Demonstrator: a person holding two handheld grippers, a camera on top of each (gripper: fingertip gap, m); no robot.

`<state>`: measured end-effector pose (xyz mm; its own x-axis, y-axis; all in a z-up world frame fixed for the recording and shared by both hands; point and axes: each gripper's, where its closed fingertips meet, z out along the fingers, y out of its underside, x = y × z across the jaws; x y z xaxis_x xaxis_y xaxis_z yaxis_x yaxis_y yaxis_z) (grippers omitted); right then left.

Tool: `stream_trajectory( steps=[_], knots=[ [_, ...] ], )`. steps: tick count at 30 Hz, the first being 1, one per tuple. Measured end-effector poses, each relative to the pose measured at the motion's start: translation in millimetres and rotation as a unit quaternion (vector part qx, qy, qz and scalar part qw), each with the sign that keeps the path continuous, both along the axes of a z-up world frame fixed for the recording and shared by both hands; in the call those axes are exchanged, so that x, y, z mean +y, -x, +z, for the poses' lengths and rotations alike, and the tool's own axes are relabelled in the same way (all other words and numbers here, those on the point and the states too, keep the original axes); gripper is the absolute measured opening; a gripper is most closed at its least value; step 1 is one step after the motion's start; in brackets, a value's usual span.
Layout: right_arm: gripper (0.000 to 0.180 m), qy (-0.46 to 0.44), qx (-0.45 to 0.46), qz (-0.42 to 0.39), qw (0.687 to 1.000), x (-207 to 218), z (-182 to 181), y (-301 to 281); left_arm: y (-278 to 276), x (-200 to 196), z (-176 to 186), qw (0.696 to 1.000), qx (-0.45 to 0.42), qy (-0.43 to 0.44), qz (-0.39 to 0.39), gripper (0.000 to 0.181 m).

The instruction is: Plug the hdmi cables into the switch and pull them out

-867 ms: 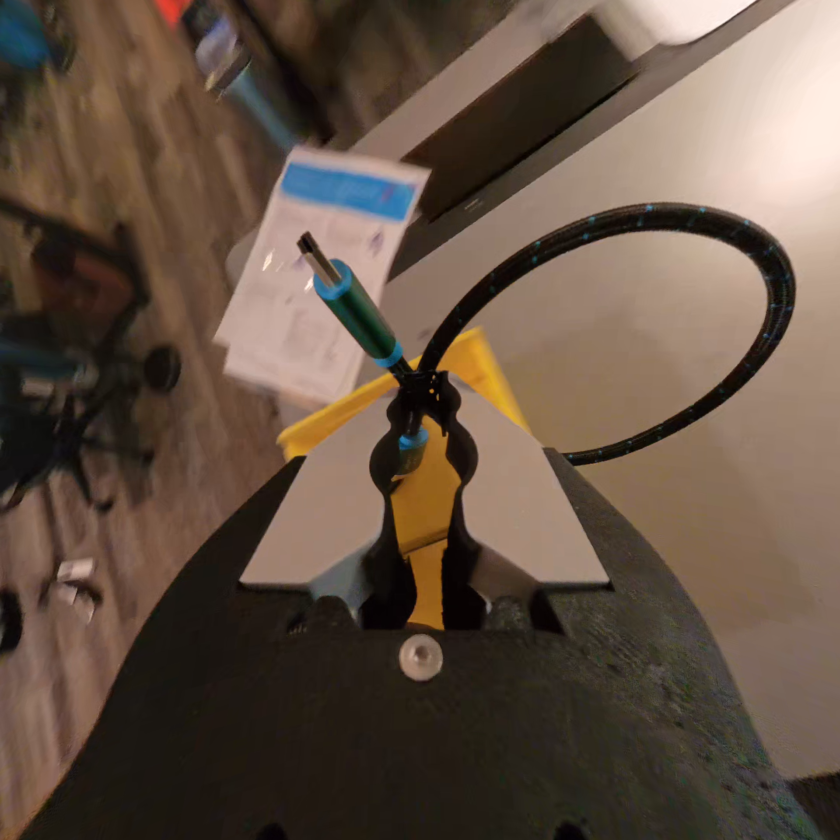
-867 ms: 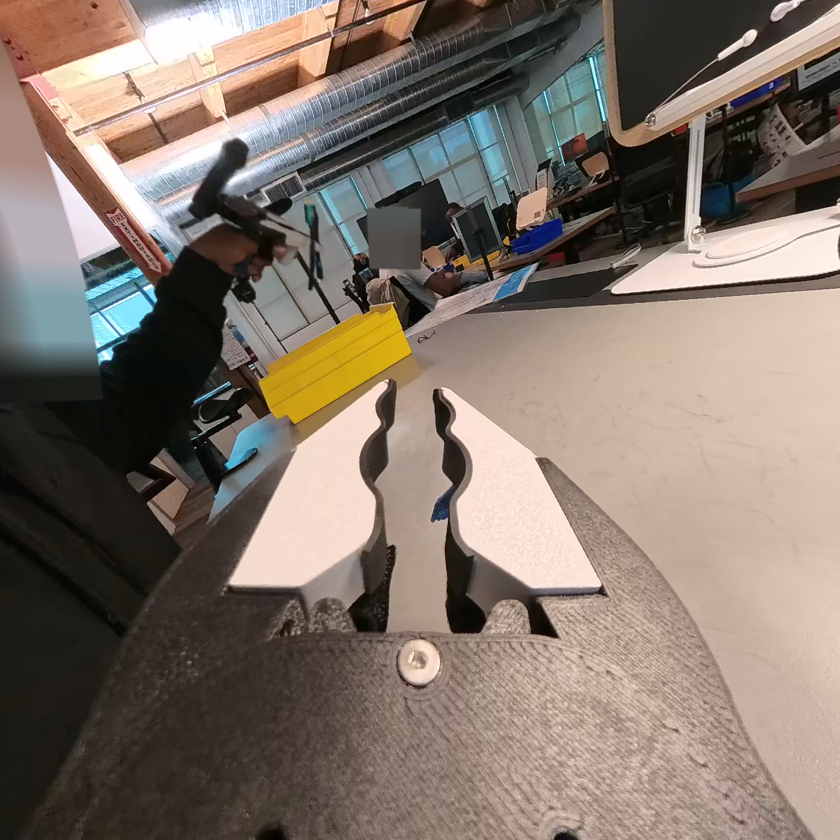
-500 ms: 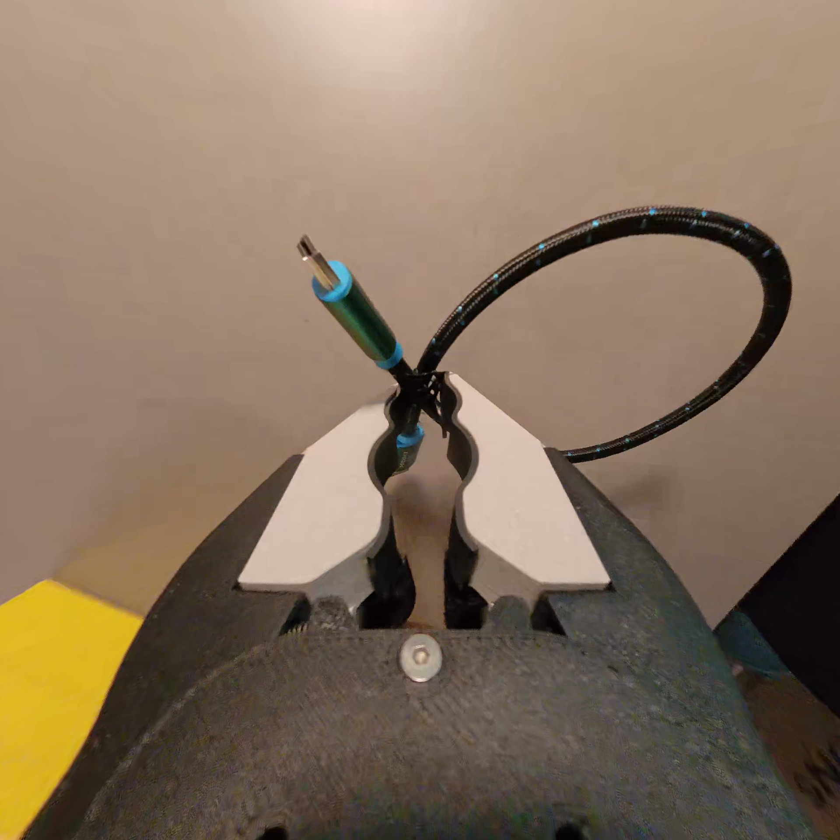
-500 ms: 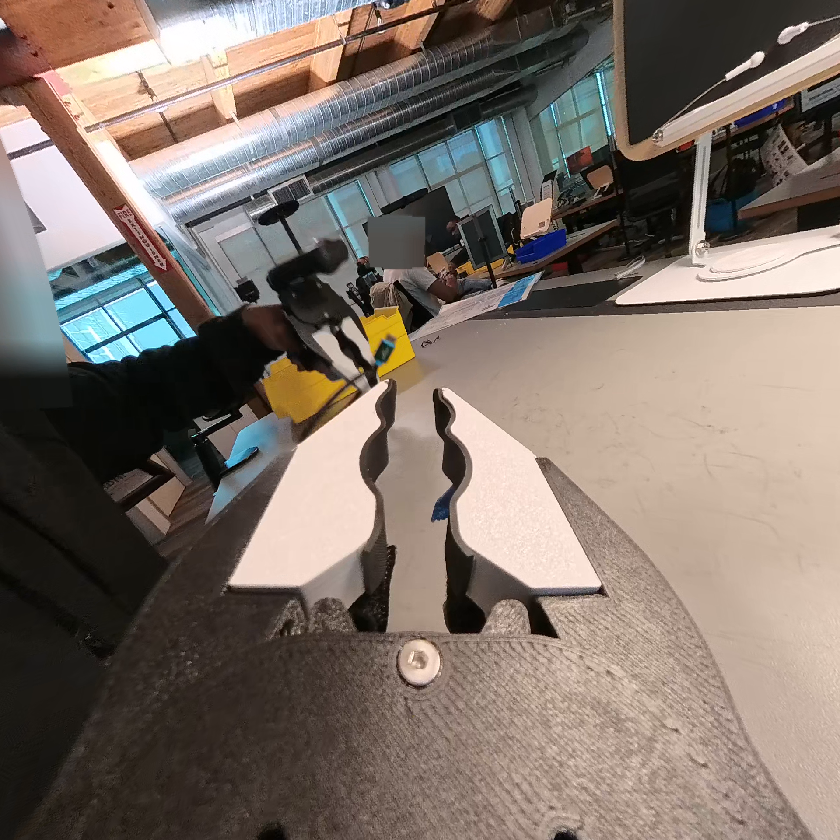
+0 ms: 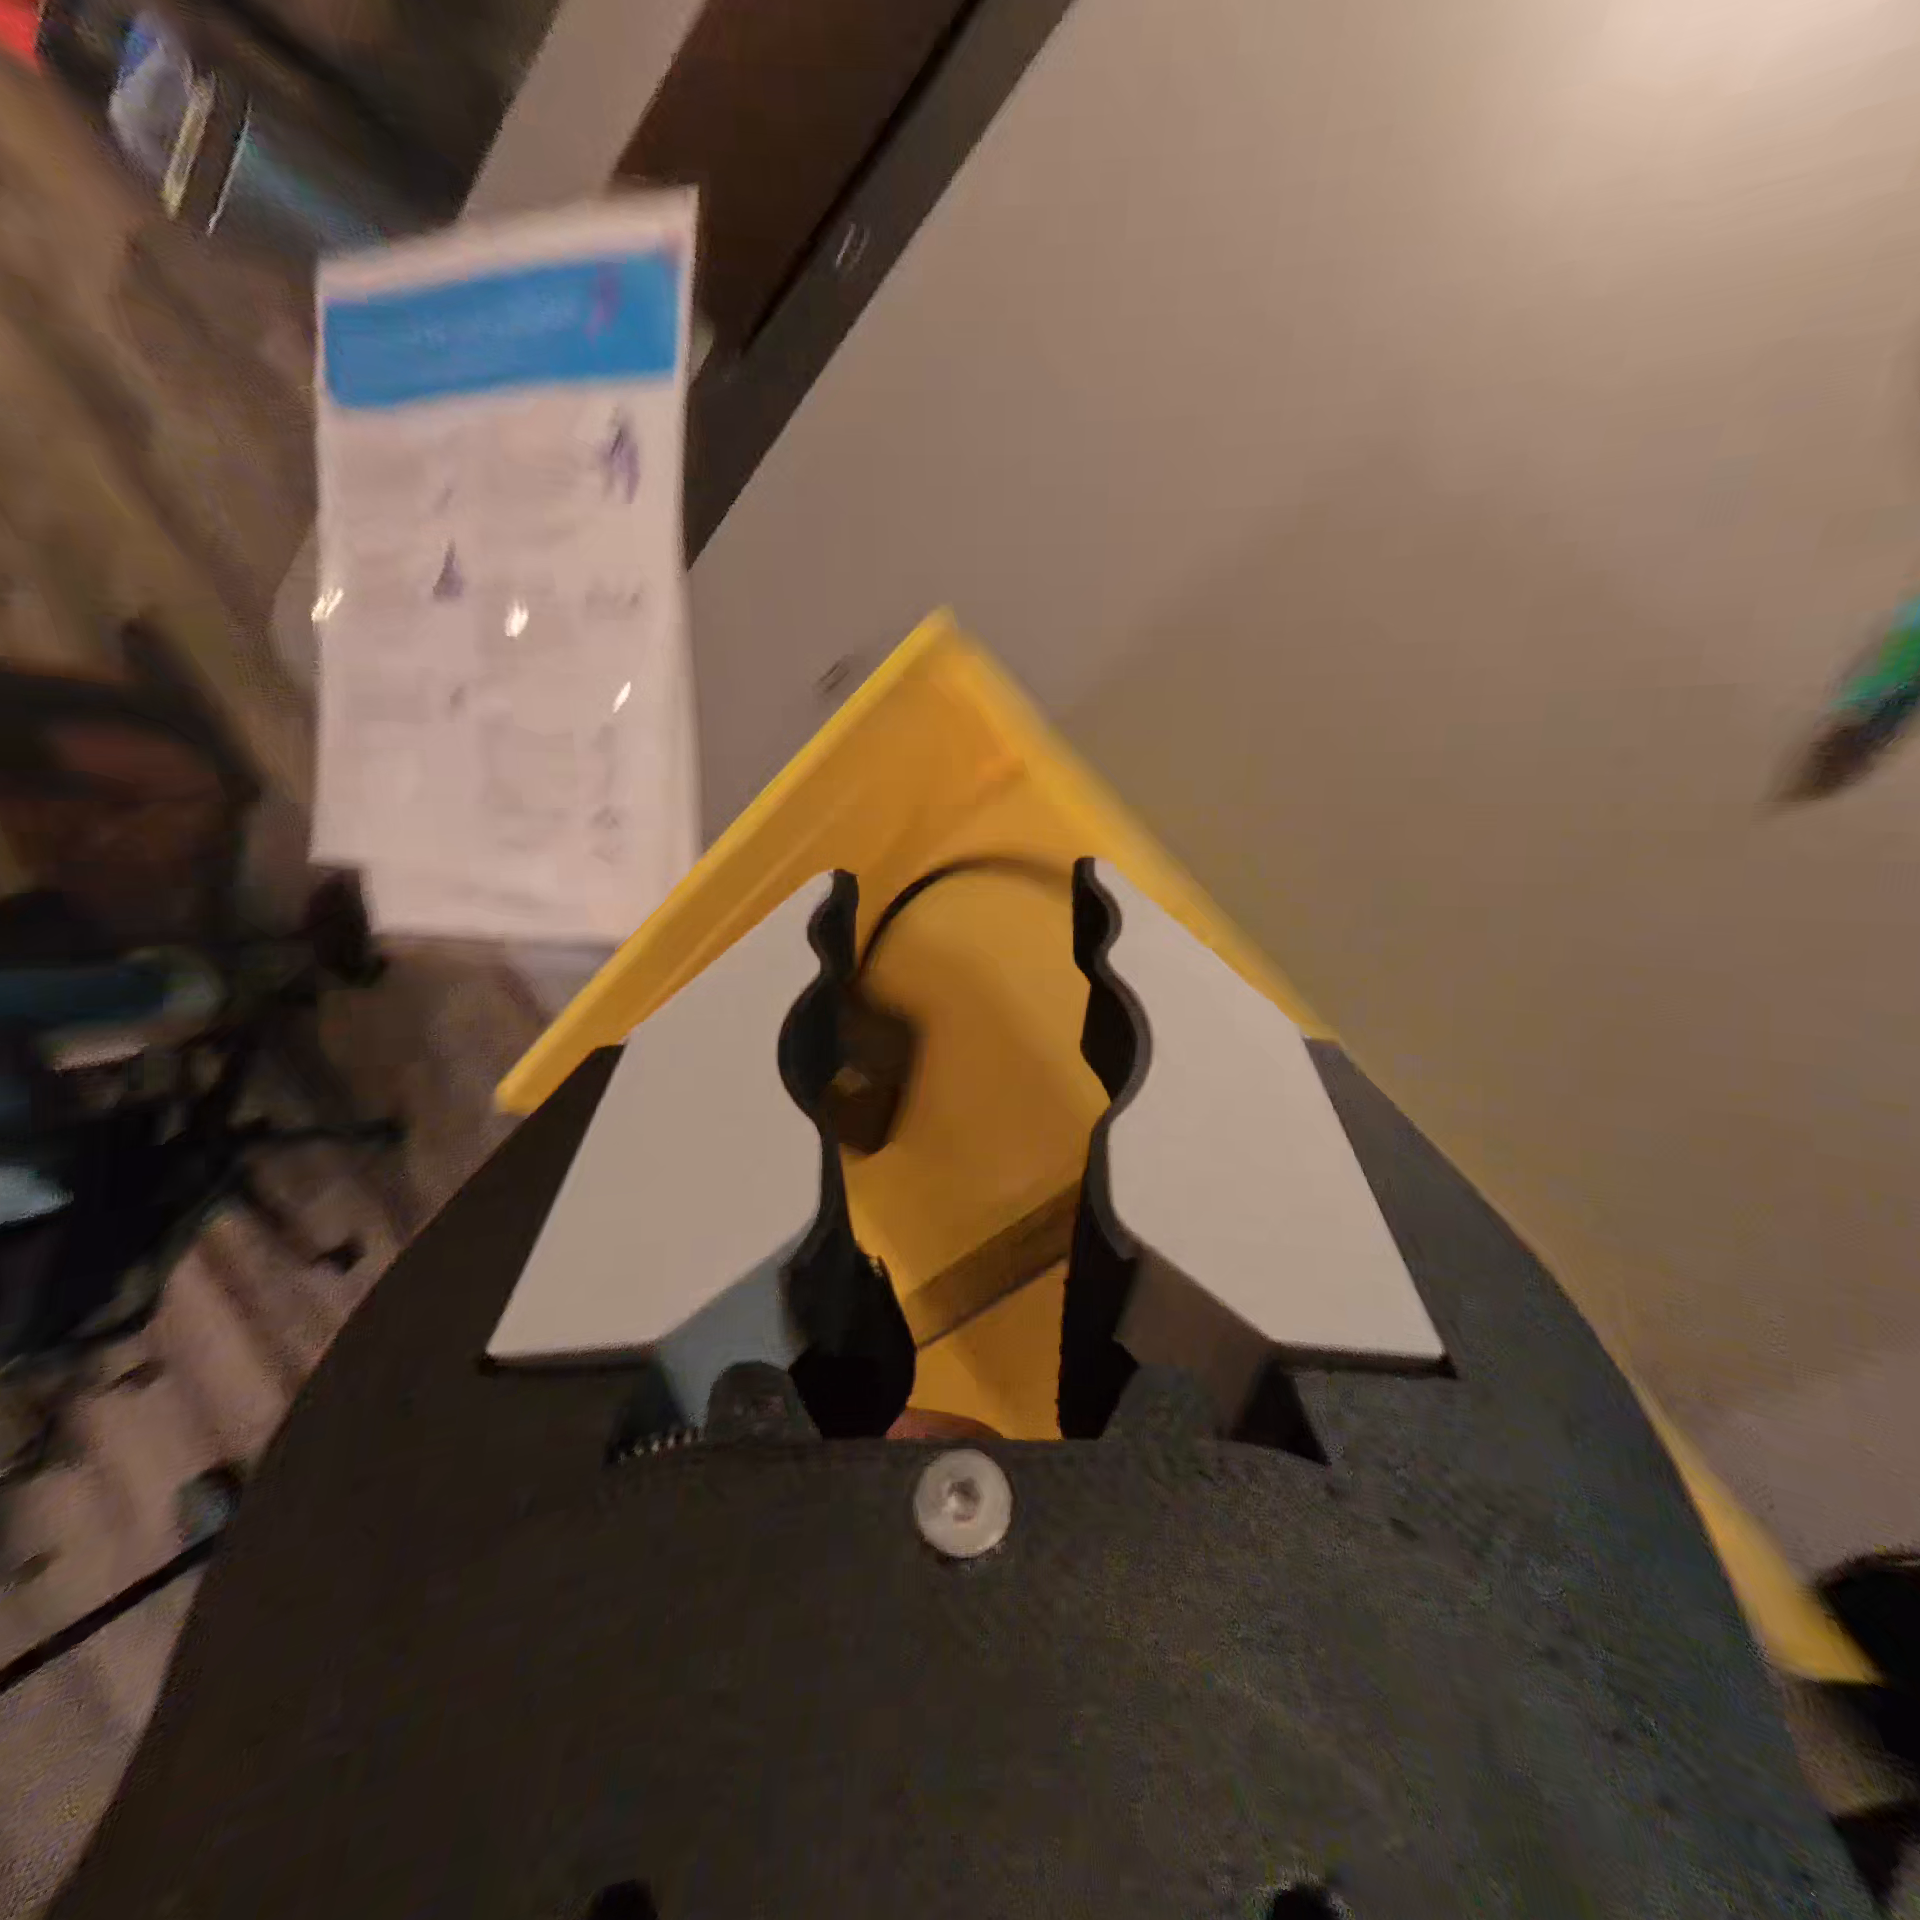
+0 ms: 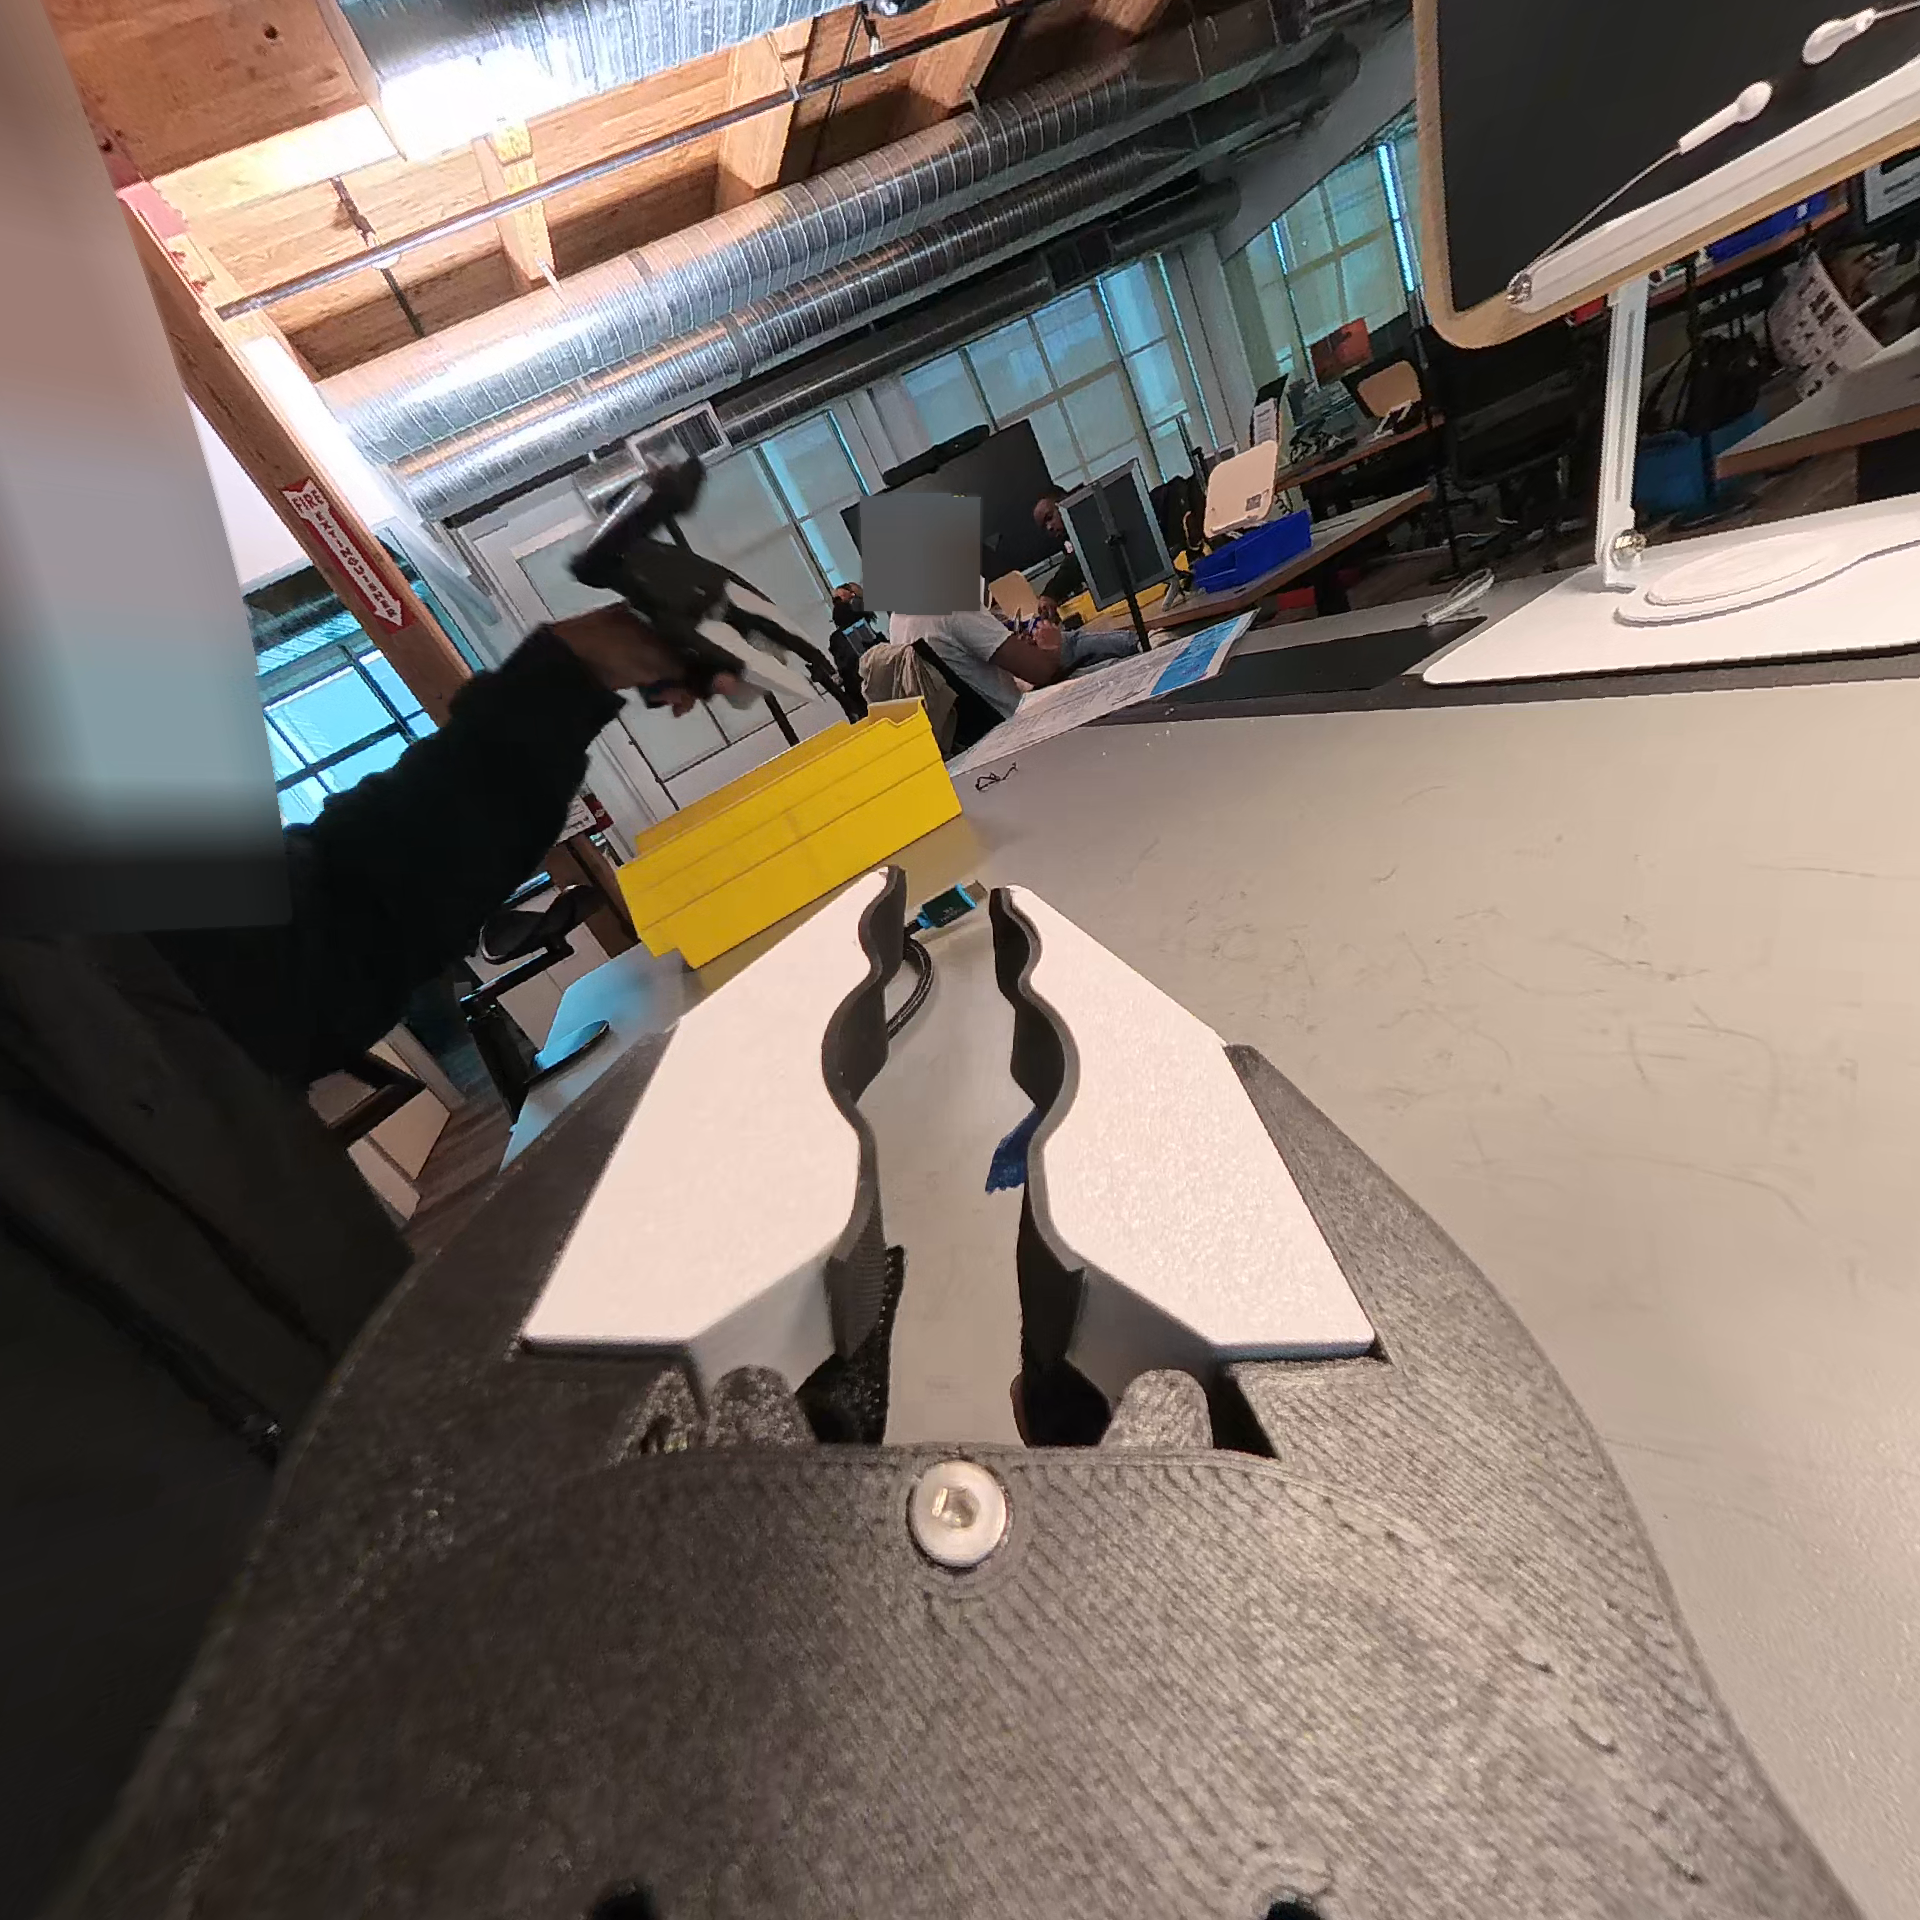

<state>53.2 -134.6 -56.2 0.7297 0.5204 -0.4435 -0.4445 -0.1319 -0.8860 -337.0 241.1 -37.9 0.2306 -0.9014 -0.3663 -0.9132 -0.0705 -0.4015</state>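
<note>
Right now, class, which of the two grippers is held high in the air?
The left gripper, up above the yellow bin with jaws open and empty; the right gripper sits low over the grey table.

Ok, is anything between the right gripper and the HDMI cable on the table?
Nothing visible. The HDMI cable lies on the table just past the open right gripper; the yellow bin sits farther back, left of that line.

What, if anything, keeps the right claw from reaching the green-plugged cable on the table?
Probably nothing. The right claw is open and low over the table, and the cable lies just ahead, lined up with its gap. The yellow bin sits farther back to the left, likely out of the way.
</note>
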Motion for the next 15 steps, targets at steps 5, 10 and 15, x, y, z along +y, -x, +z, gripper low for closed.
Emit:
stream_trajectory(
  steps=[5, 10, 15],
  knots=[
    [0.017, 0.011, 0.005, 0.004, 1.000, 3, -2, 0, 60, 58, -79, 0.989, 0.137, 0.056, -0.010, 0.045],
    [0.017, 0.028, -0.003, 0.008, 1.000, 6, -7, 2, 63, 77, -119, 0.978, 0.177, 0.098, -0.049, 0.040],
    [0.017, 0.045, 0.001, 0.009, 0.999, 10, -11, 2, 60, 73, -135, 0.974, 0.172, 0.131, -0.072, 0.031]
  ],
)
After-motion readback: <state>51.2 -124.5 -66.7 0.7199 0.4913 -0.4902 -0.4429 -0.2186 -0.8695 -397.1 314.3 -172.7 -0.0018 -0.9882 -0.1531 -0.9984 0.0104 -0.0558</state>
